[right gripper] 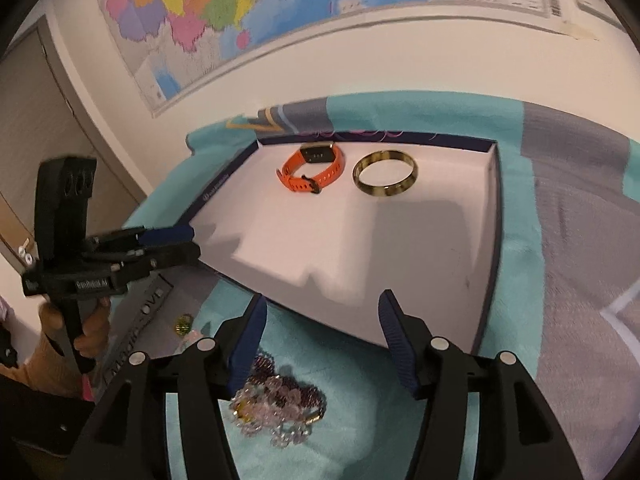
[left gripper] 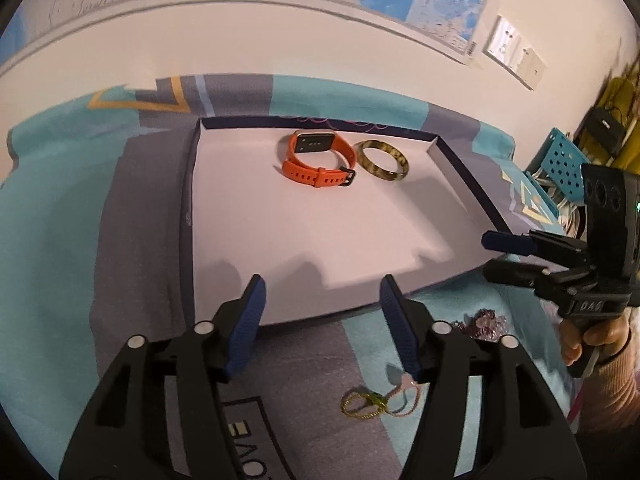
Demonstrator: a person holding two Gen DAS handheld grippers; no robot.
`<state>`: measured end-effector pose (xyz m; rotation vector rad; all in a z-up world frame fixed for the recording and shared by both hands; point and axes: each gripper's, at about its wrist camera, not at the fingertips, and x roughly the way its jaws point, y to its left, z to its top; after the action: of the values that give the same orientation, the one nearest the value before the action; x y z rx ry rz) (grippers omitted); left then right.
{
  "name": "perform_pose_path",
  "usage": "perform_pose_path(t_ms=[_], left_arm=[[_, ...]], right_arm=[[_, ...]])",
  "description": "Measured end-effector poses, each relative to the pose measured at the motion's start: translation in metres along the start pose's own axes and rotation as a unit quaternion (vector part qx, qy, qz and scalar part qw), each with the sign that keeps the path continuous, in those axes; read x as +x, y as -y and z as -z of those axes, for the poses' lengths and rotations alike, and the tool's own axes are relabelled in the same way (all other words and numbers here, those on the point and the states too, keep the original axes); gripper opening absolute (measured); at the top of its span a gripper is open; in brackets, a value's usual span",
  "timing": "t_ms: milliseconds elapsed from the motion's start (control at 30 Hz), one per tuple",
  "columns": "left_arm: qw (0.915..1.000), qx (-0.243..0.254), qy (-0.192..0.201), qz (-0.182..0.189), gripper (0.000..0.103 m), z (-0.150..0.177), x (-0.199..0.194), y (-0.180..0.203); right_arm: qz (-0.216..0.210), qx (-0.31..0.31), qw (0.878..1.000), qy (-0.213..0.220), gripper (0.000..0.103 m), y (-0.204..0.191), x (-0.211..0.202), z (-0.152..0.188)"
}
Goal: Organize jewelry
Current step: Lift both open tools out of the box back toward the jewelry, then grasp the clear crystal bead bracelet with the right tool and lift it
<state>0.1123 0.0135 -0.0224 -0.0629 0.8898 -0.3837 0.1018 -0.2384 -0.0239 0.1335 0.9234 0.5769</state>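
Note:
A shallow dark-rimmed box [left gripper: 188, 200] with a white floor lies on a teal and grey bedspread. At its far end sit an orange watch [left gripper: 316, 160] and a mottled gold bangle [left gripper: 382, 159], side by side. My left gripper [left gripper: 320, 320] hovers open over the box's near edge with nothing between its fingers. Thin gold and pink loops [left gripper: 376, 400] lie on the cloth just below its right finger. My right gripper [right gripper: 322, 340] is open too, empty, above a heap of pink and purple beaded bracelets [right gripper: 276, 404]. The same watch [right gripper: 312, 170] and bangle [right gripper: 385, 174] show beyond it.
A map hangs on the wall behind the bed. A blue perforated basket [left gripper: 568, 160] stands off the bed's right side, with wall sockets [left gripper: 512, 52] above it. A hand [left gripper: 600, 340] grips the right gripper's handle. A door [right gripper: 40, 140] is at the left.

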Motion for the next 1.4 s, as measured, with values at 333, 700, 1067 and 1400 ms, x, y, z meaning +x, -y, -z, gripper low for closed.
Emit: perform_pose_path(t_ms=[333, 700, 1067, 1400], left_arm=[[0.9979, 0.039, 0.052, -0.005, 0.069, 0.026, -0.035, 0.028], [0.9967, 0.058, 0.056, -0.006, 0.072, 0.051, -0.046, 0.043], [0.9979, 0.04, 0.05, -0.004, 0.077, 0.058, -0.046, 0.037], [0.9975, 0.042, 0.056, 0.004, 0.077, 0.061, -0.052, 0.036]], right_arm=[[0.0, -0.051, 0.999, 0.01, 0.054, -0.028, -0.031, 0.041], [0.021, -0.062, 0.998, -0.01, 0.048, -0.041, -0.008, 0.059], [0.012, -0.048, 0.999, -0.006, 0.008, -0.036, -0.012, 0.059], [-0.04, -0.013, 0.999, 0.034, 0.008, -0.033, -0.037, 0.05]])
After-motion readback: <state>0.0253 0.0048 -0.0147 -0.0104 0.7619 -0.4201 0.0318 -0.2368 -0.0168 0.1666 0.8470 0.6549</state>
